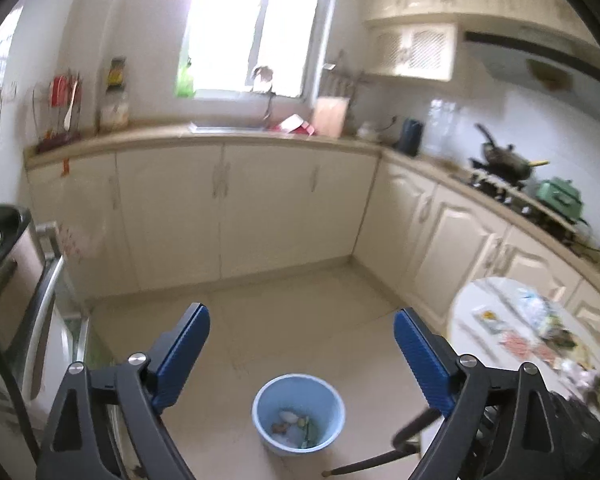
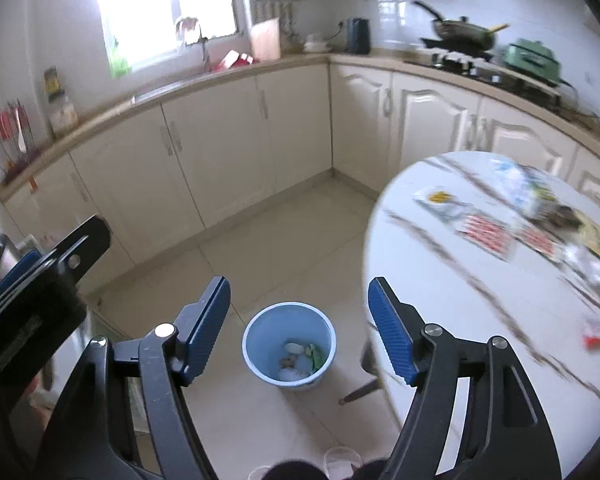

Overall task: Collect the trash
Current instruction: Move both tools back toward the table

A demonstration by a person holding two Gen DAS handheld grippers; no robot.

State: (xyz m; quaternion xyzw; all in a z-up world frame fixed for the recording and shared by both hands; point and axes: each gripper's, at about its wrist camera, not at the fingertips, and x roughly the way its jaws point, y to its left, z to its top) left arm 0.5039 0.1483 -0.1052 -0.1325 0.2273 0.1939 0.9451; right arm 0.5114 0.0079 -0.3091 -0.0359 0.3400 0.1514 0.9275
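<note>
Both hand-held grippers, left [image 1: 302, 354] and right [image 2: 299, 330], hung wide and empty above the blue bin [image 2: 289, 345], which held scraps on the floor; more trash [image 2: 540, 216] waited on the bench [image 2: 440, 280] beside it.

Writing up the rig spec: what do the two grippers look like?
Both match: left gripper and right gripper have black angular linkage frames with round silver pivot pins, and flat rectangular fingers faced with blue ribbed pads. No sleeves visible.
</note>
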